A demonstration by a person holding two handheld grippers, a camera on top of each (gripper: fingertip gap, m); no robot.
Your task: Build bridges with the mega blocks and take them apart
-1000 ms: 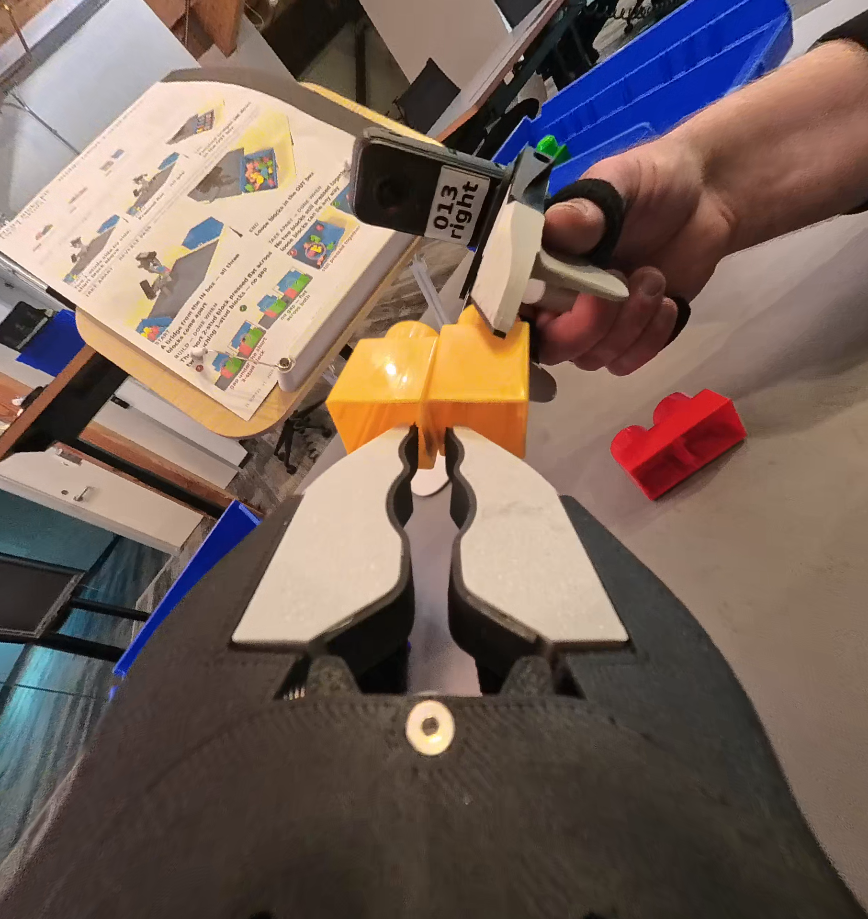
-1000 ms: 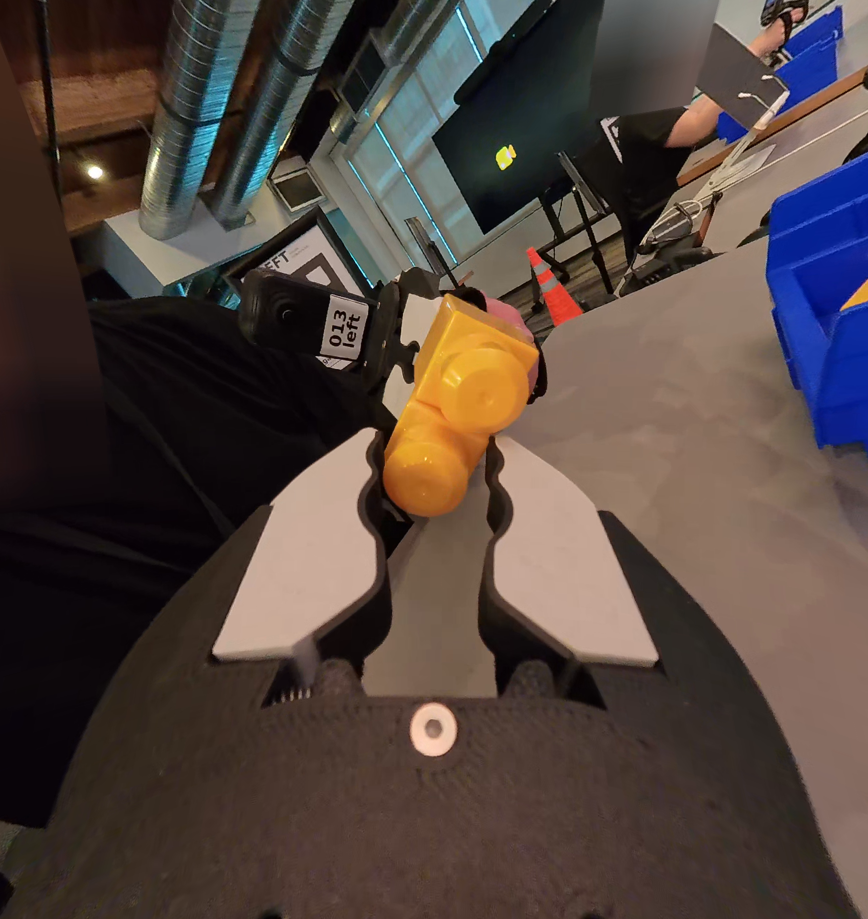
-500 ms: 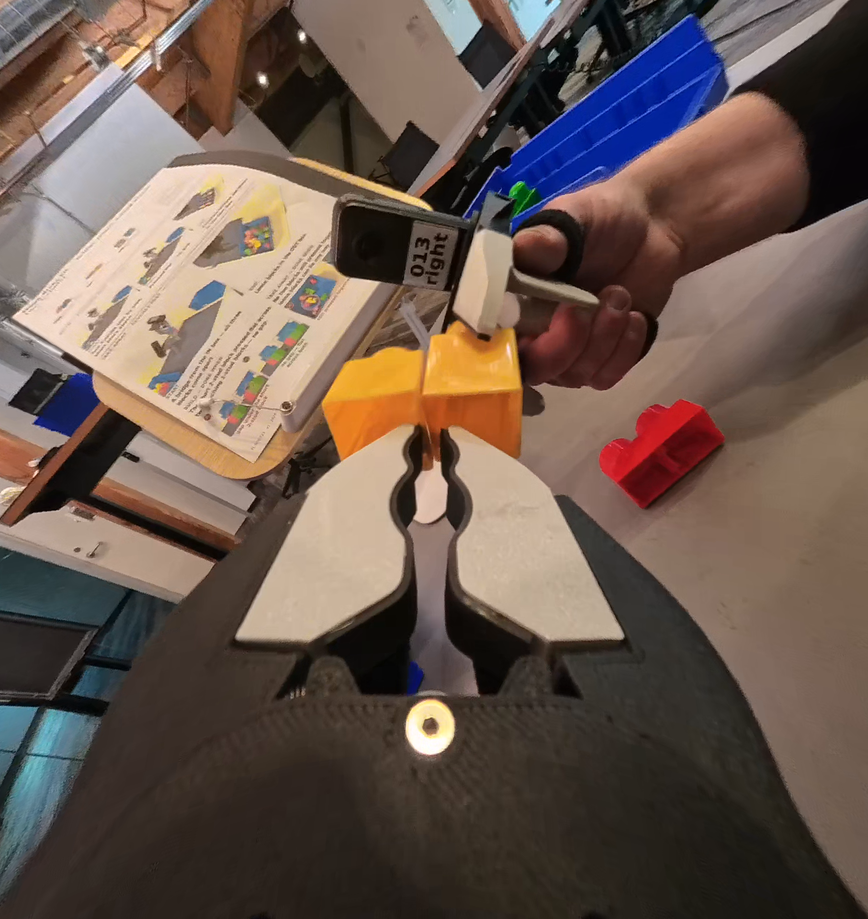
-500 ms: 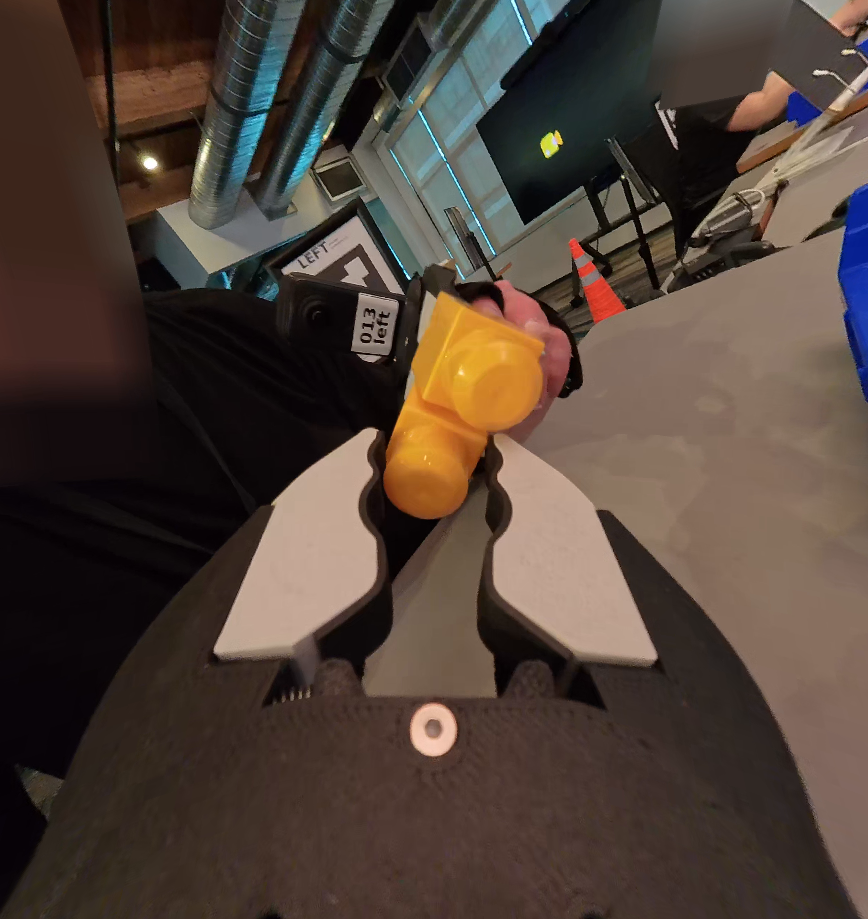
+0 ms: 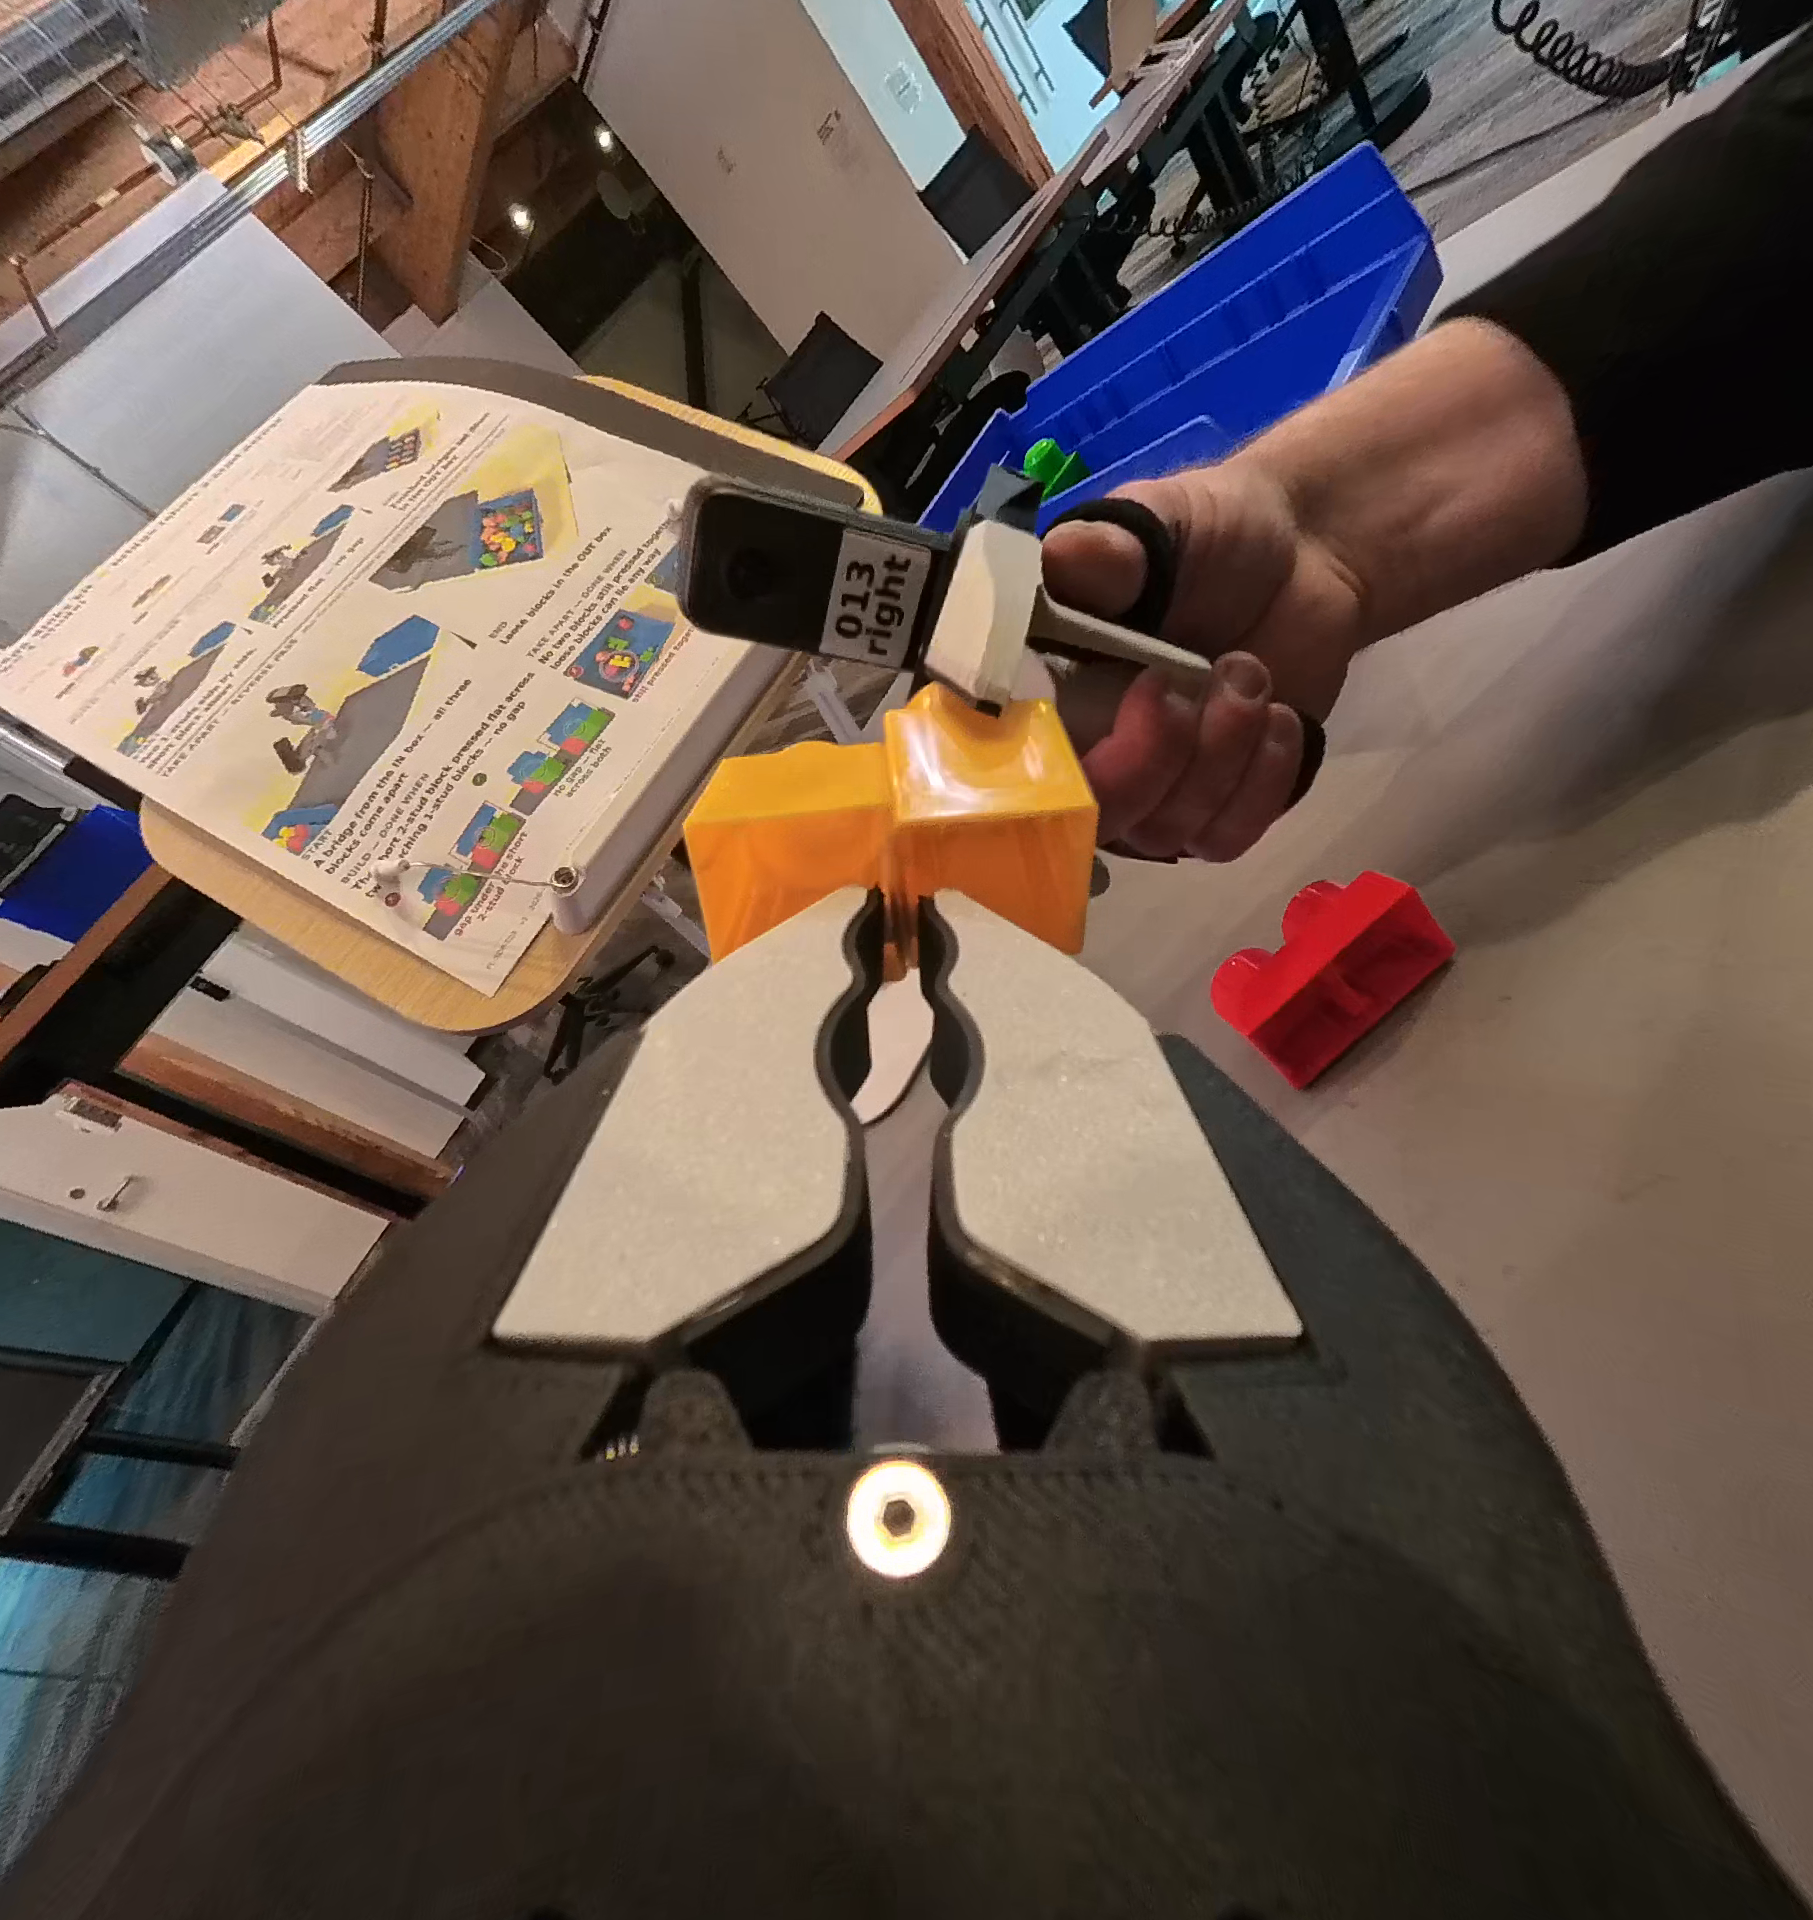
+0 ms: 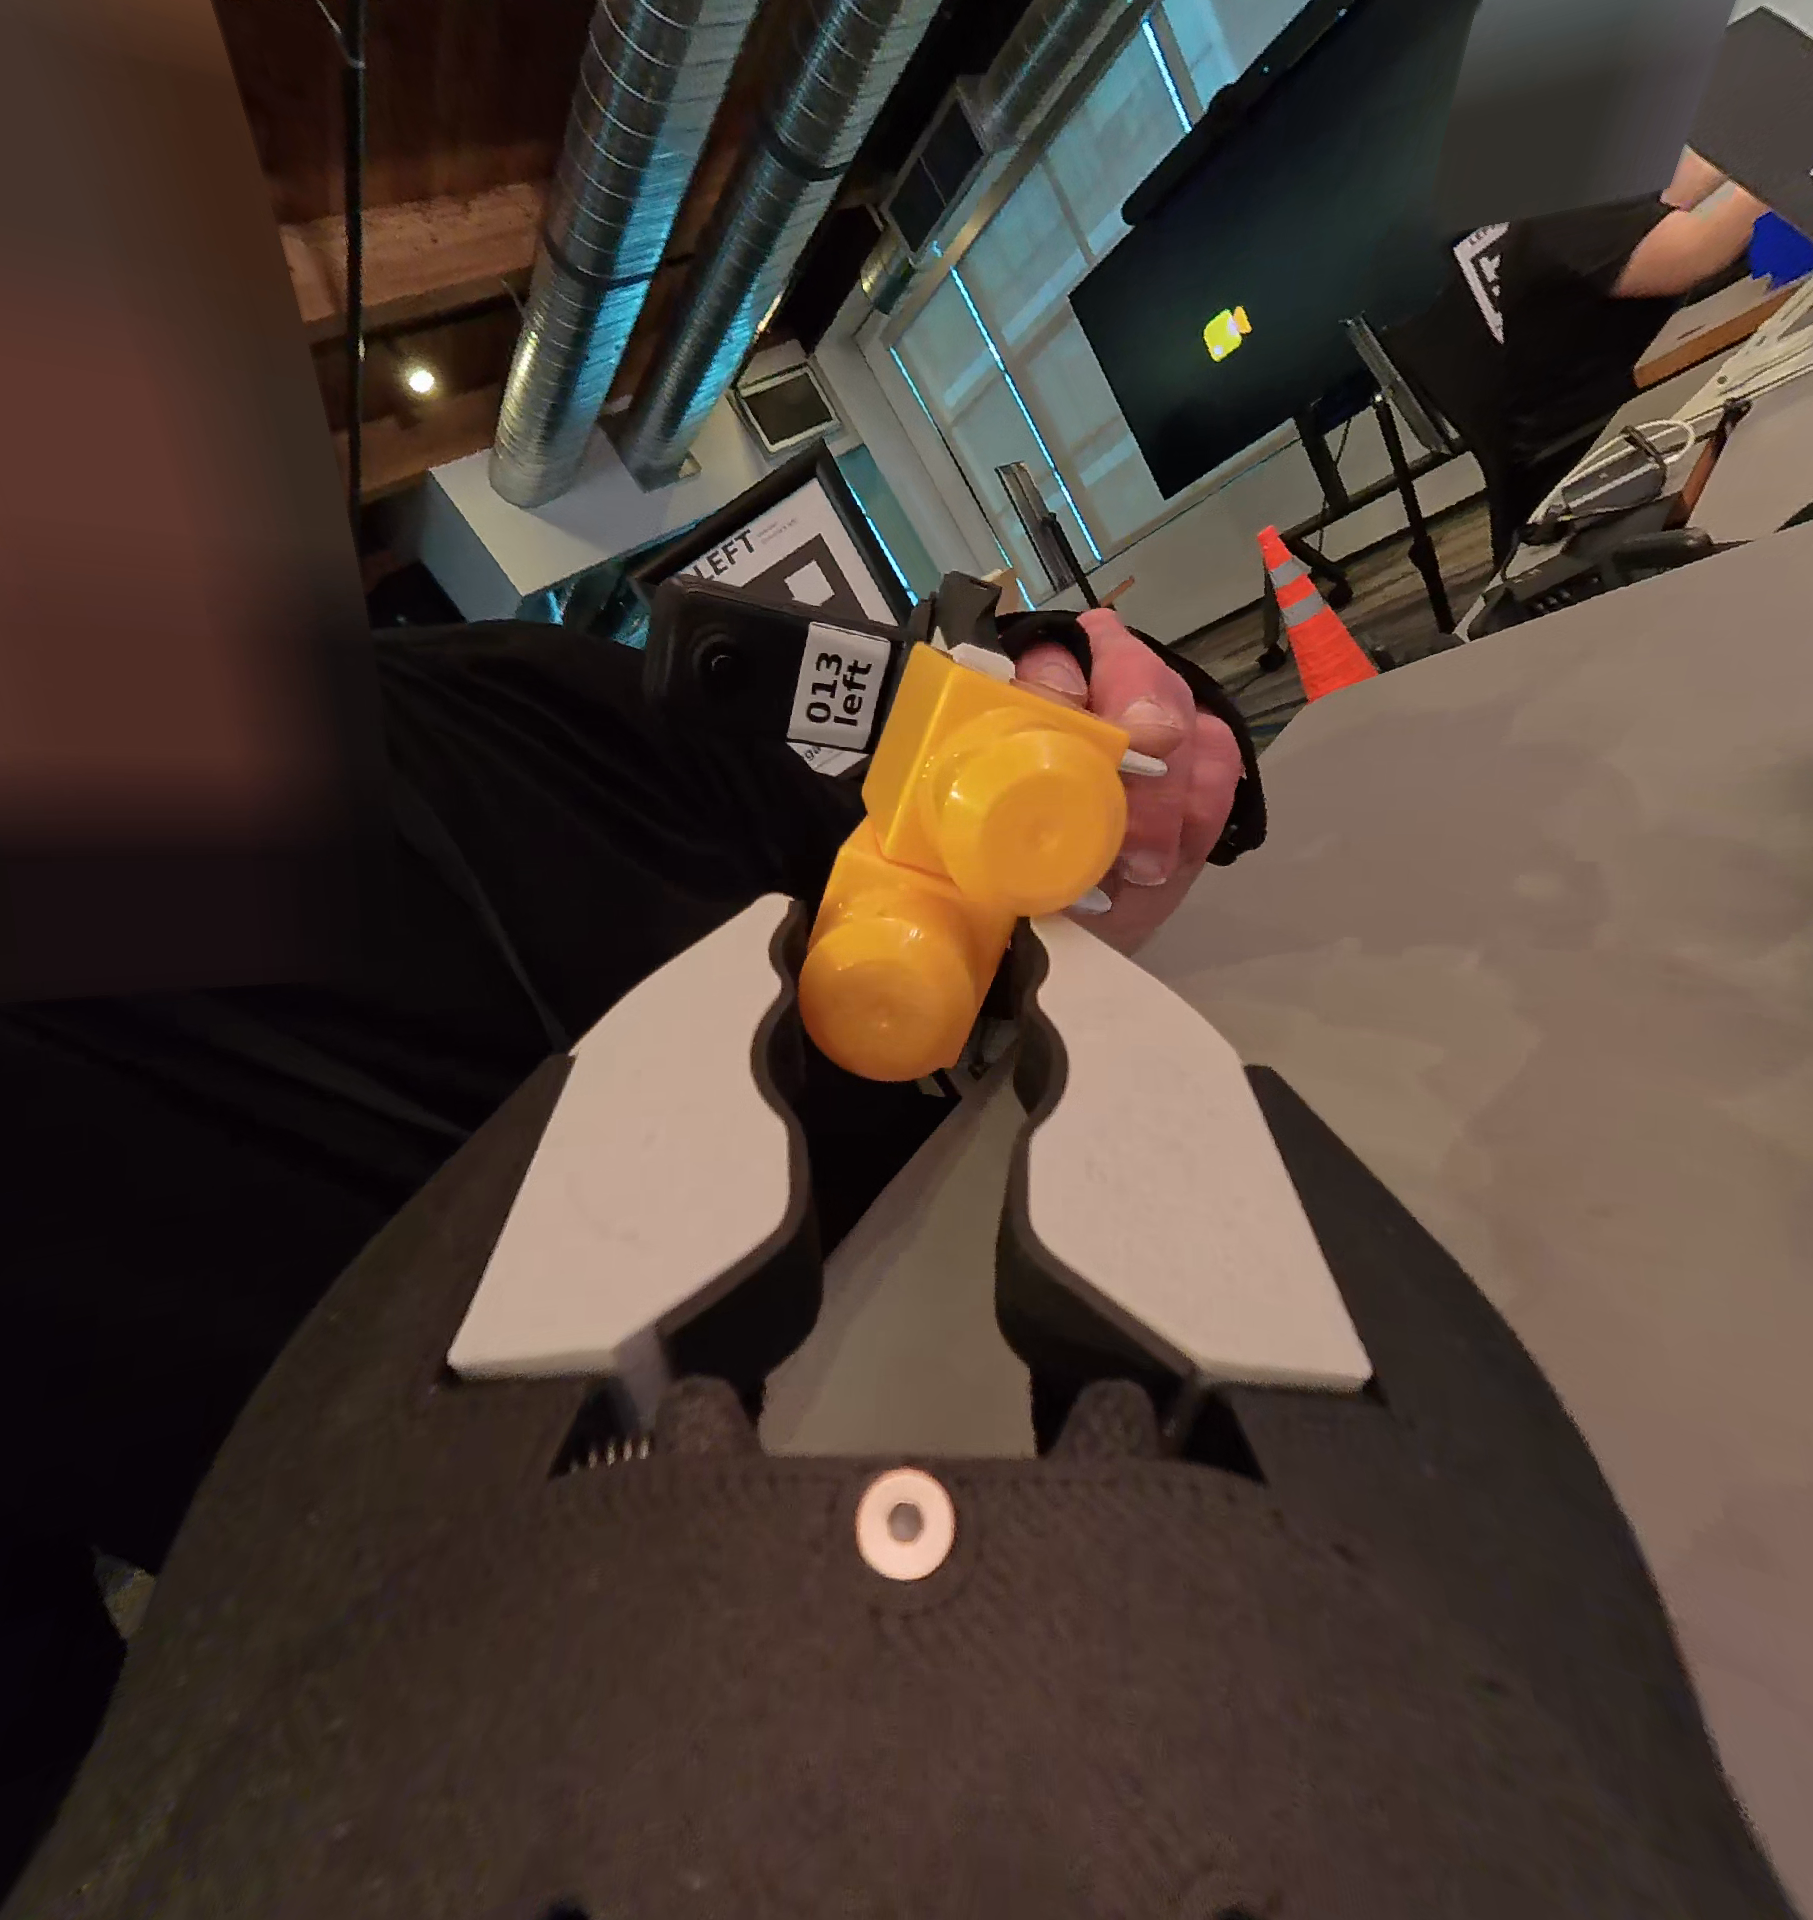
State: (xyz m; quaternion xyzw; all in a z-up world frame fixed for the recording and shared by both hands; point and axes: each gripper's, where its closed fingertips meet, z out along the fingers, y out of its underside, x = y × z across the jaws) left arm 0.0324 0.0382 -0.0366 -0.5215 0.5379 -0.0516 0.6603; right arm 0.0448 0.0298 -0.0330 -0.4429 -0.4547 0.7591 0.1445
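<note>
Two orange one-stud blocks sit side by side in the air above the grey table [image 5: 1608, 1091]. In the left wrist view their hollow undersides face me, one on the left [image 5: 788, 842] and one on the right [image 5: 995, 821]. My left gripper [image 5: 900, 925] is shut on the thin orange wall at their seam. The right gripper's finger [image 5: 985, 634] rests on top of the right block. In the right wrist view the studs face me. My right gripper [image 6: 907, 935] is shut on the lower block [image 6: 891, 997]. The upper block [image 6: 1006, 800] stands in front of the left gripper's hand [image 6: 1162, 779].
A red two-stud block [image 5: 1333, 987] lies on its side on the table to the right. A blue bin [image 5: 1245, 312] with a green block [image 5: 1053, 462] stands behind. An instruction sheet on a slanted board [image 5: 362, 644] is at the left. A seated person [image 6: 1567, 301] and a cone [image 6: 1307, 623] are far off. Both grippers' tips are close together, under 4 cm apart.
My left jaws have narrowed onto the wall at the seam. Both grippers keep hold of the orange pair, which has shifted and tilted slightly with the hands.
</note>
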